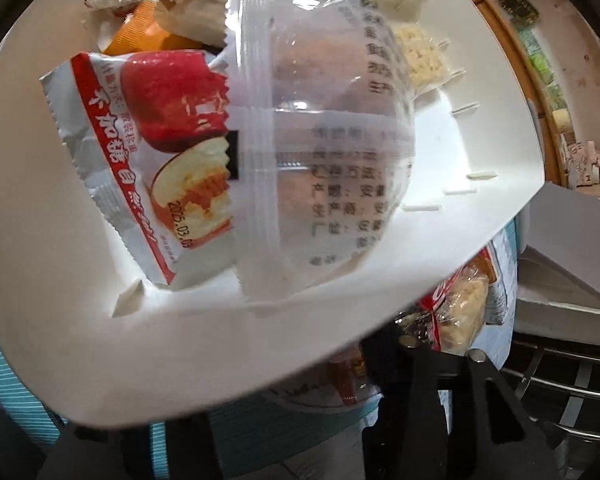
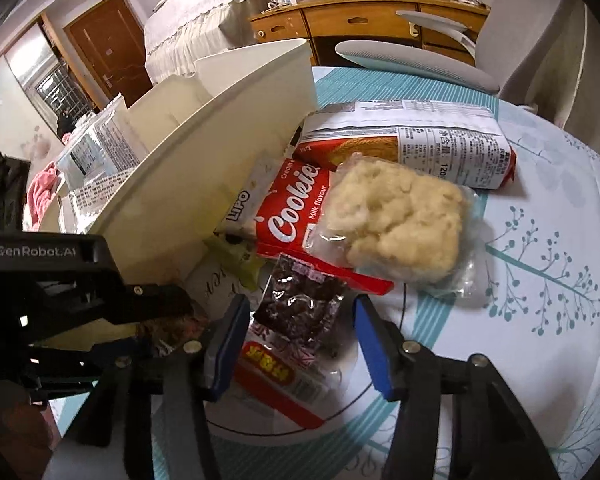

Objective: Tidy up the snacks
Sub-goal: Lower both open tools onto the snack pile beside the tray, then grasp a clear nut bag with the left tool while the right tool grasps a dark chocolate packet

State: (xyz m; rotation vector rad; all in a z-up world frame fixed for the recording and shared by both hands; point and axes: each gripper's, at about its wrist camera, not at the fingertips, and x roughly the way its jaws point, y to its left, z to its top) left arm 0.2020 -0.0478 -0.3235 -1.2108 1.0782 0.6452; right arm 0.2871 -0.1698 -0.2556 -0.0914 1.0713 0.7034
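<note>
In the left wrist view a white organizer box fills the frame. Inside lie a red-and-white apple snack packet, a clear packet with a brown pastry, an orange packet and a pale crispy snack. Only the dark bases of my left gripper's fingers show under the box rim; the tips are hidden. In the right wrist view my right gripper is open over a dark dried-fruit packet and a red packet. The left gripper body is beside the box.
On the teal patterned tablecloth lie a red Cookies pack, a rice-crisp block in clear wrap, a red-and-white biscuit pack and a Lipo packet. A chair and a wooden sideboard stand behind.
</note>
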